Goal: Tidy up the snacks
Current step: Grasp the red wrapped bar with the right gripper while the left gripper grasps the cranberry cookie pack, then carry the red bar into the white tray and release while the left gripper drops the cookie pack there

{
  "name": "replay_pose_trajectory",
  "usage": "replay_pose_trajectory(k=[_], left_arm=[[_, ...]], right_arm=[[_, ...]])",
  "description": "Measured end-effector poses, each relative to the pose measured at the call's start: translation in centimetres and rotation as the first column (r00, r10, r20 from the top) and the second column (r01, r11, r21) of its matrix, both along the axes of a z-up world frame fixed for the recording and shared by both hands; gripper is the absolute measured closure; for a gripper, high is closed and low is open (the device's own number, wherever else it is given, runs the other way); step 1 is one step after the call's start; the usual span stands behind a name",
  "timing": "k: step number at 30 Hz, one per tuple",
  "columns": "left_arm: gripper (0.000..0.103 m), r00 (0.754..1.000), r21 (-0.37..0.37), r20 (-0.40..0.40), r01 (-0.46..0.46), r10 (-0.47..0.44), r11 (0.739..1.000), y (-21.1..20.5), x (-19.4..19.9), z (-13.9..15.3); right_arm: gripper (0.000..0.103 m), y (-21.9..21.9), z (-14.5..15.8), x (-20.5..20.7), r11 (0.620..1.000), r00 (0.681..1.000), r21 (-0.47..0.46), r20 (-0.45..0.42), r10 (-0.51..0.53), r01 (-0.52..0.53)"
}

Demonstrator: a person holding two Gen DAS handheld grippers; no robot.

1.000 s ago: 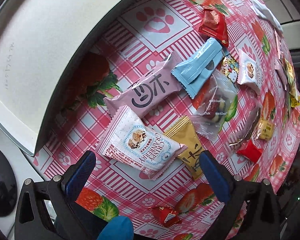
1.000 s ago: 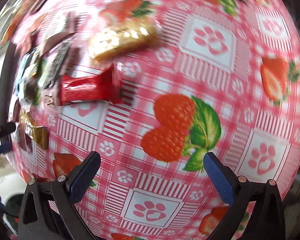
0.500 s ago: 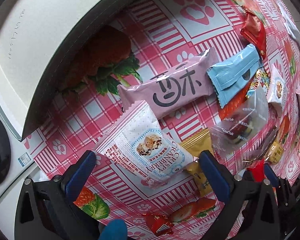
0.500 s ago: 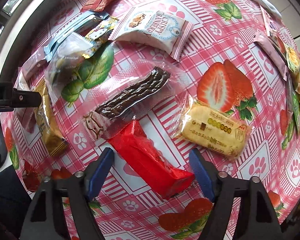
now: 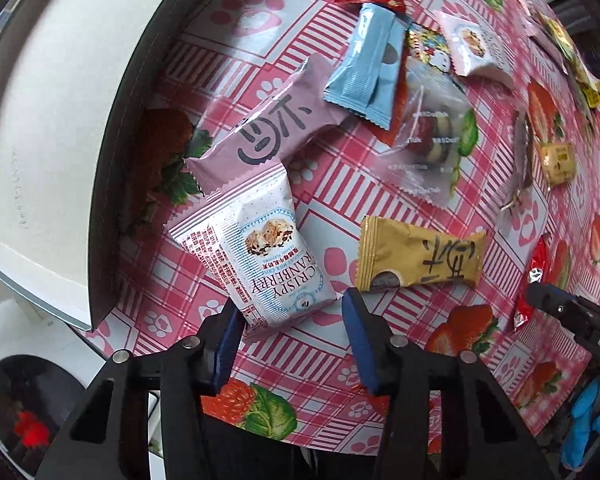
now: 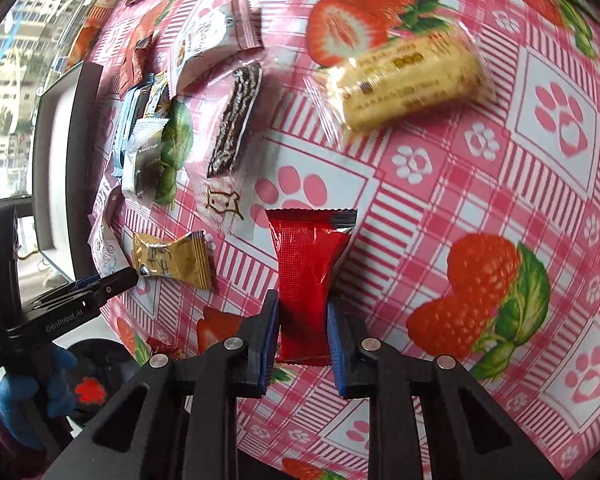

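barely begun: the snacks lie loose on the cloth and you have a grip on only one.

the white tray [image 5: 40, 128] along the table edge shows nothing inside in the part visible, while the strawberry tablecloth [image 6: 480, 168] carries the whole scatter: pink packet [image 5: 272, 128], blue packet [image 5: 366, 68], clear cookie bag [image 5: 428, 140], yellow biscuit [image 6: 412, 80], dark wafer [image 6: 236, 120]. your left gripper [image 5: 292, 320] is parted around the near end of the cranberry crisp packet [image 5: 256, 248], its pads beside it but not yet squeezing. your right gripper [image 6: 302, 336] is clenched on the lower end of the red packet [image 6: 308, 272]. the gold candy [image 5: 420, 256] sits just beside the left gripper, untouched. nearly all the sorting is left, i'd judge.
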State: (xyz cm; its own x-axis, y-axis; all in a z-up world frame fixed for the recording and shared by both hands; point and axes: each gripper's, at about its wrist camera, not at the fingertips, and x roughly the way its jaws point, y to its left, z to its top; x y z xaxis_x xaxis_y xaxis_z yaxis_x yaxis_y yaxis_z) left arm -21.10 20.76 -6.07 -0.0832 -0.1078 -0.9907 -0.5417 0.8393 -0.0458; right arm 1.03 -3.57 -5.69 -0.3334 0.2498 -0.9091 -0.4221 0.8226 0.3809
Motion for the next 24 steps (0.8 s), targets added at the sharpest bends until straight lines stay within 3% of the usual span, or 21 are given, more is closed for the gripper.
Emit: replay_pose_trajectory(k=[8, 16, 20, 22, 24], left_arm=[[0.050, 0.983, 0.056, 0.074, 0.162, -0.165, 0.985, -1.5, -0.6, 2.5], [0.050, 0.966, 0.130, 0.115, 0.215, -0.230, 0.968, -1.4, -1.1, 4.9], [0.050, 0.960, 0.156, 0.154, 0.210, -0.234, 0.965, -0.8, -1.5, 6.8], [0.050, 0.959, 0.160, 0.168, 0.202, -0.229, 0.966, 2.2, 0.0, 9.2], [0.050, 0.957, 0.159, 0.183, 0.198, -0.226, 0.967, 3.9, -1.1, 10.6]], right_arm=[[0.079, -4.6, -0.1, 0.2, 0.997, 0.999, -0.053, 0.023, -0.047, 0.048], [0.076, -1.3, 2.1, 0.6, 0.981, 0.988, -0.196, 0.149, 0.044, -0.014], [0.082, -1.3, 2.9, 0.3, 0.986, 0.990, -0.150, 0.128, -0.056, 0.075], [0.082, -1.1, 3.7, -0.5, 0.989, 0.988, -0.088, 0.103, -0.113, 0.123], [0.082, -1.1, 5.3, 0.0, 0.986, 0.984, -0.049, 0.096, -0.151, 0.156]])
